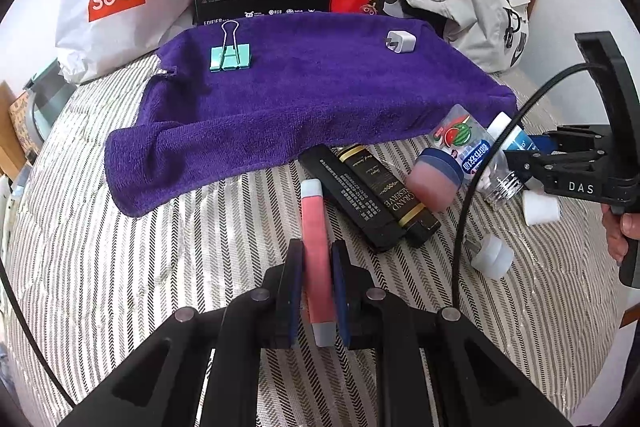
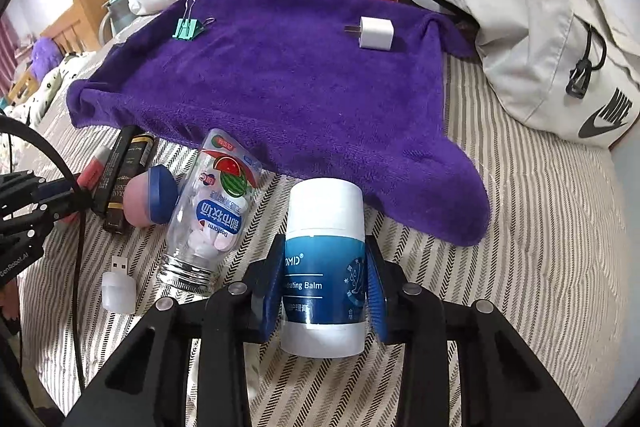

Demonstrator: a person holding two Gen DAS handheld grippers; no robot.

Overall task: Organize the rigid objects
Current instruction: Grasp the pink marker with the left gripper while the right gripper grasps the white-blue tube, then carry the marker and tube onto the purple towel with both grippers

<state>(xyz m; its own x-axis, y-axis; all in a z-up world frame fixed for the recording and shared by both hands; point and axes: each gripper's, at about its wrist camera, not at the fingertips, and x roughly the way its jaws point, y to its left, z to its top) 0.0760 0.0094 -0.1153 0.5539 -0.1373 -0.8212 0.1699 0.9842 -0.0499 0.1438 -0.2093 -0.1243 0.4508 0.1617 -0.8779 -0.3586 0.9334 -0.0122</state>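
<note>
Two tools, two catches, both low over the striped bed.
Left tool (image 1: 316,291) clamps the pink stick (image 1: 316,239); right tool (image 2: 324,291) squeezes the blue-and-white balm tube (image 2: 324,259) just short of the purple towel (image 2: 280,83), where a green binder clip (image 2: 187,27) and white charger (image 2: 376,33) sit well apart.

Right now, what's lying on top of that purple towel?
A teal binder clip and a white charger plug rest on the purple towel, well apart. Anything beneath it is covered.
</note>
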